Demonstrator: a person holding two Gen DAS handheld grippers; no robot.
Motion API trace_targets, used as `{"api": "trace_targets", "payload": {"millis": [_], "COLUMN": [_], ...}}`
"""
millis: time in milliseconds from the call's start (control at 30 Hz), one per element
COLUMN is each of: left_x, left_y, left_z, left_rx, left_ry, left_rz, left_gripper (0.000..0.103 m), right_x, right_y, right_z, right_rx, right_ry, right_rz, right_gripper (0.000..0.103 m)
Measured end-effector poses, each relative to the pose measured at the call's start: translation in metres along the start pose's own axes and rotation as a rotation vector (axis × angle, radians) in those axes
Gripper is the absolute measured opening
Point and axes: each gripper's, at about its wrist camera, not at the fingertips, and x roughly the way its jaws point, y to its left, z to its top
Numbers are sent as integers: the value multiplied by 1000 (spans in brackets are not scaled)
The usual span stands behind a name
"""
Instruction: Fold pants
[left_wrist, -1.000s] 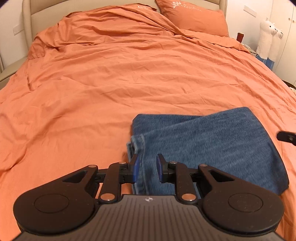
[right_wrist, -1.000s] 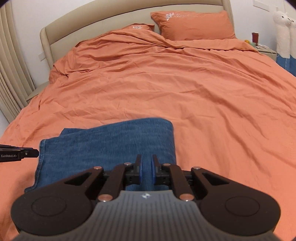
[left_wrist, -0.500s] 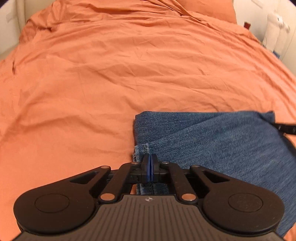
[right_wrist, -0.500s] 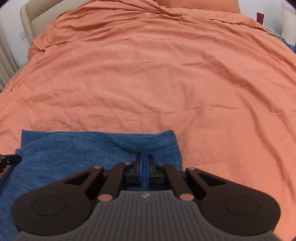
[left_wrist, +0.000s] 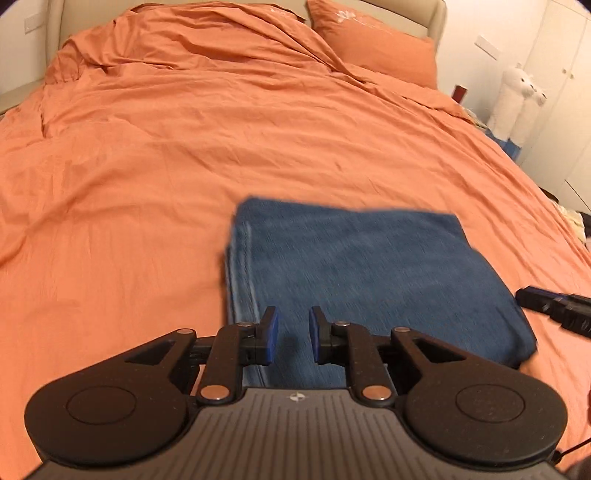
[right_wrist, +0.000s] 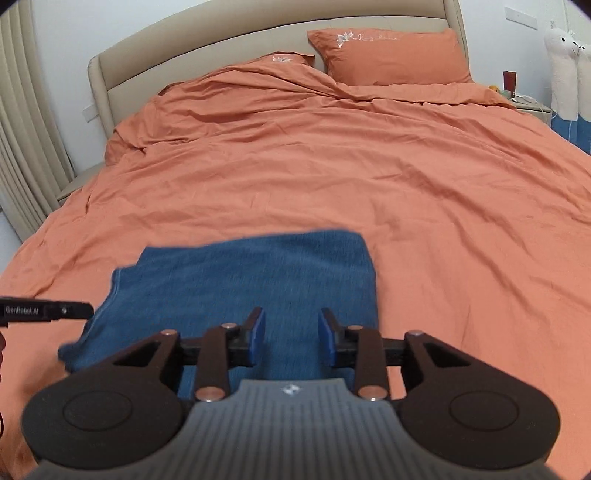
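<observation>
The blue denim pants (left_wrist: 369, 273) lie folded into a flat rectangle on the orange bed cover (left_wrist: 184, 166); they also show in the right wrist view (right_wrist: 243, 284). My left gripper (left_wrist: 293, 330) is open and empty, held just above the near left edge of the pants. My right gripper (right_wrist: 291, 334) is open and empty, above the near right part of the pants. The right gripper's tip shows at the right edge of the left wrist view (left_wrist: 554, 306), and the left gripper's tip at the left edge of the right wrist view (right_wrist: 48, 312).
Orange pillows (right_wrist: 388, 55) lean on the beige headboard (right_wrist: 221, 48) at the far end. White plush alpacas (right_wrist: 565, 62) and a nightstand (right_wrist: 528, 103) stand to the right of the bed. Curtains (right_wrist: 22, 147) hang on the left.
Both grippers were shut on the near edge of the pants half a second ago; both have opened, let go and pulled back and up. The pants now lie flat.
</observation>
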Motion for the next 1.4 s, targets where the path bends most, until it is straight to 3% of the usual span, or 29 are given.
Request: {"api": "trace_targets", "payload": {"millis": [133,267,500,533,567,633,667,833,967,1133,1400], "left_x": [12,28,12,5,-2,-14,-17,-4,26,52,80], "left_y": [-9,-14,-3,0,4,12,18,64,88,101,123], "left_z": [-29,-48,-36,-33,-30,-23,-19,-4,-5,-12,-20], "left_rx": [60,116,25,12,-3,-35,-53,-265,-386,-431,-485], "left_ry": [63,83,72,60,40,-3,-22,-3,34,65,86], "left_rz": [53,87,54,44,35,31,24,-93,-199,-226,-407], "left_gripper": [18,16,16,21,26,62,67,69,73,73,73], "right_x": [12,22,16,11,4,-11,-17,-15,0,34,92], "right_y": [-2,-12,-9,-8,-7,-14,-21,-64,-95,-120,-149], "right_z": [-38,-54,-44,-39,-33,-23,-18,-2,4,5,-11], "right_rx": [-9,16,-9,-26,-36,-14,15,211,351,470,619], "right_ry": [60,74,90,91,82,41,31,74,92,133,198], "right_rz": [-13,19,14,15,21,51,73,168,226,283,404], "right_gripper": [28,27,28,30,38,59,64,74,74,74,63]}}
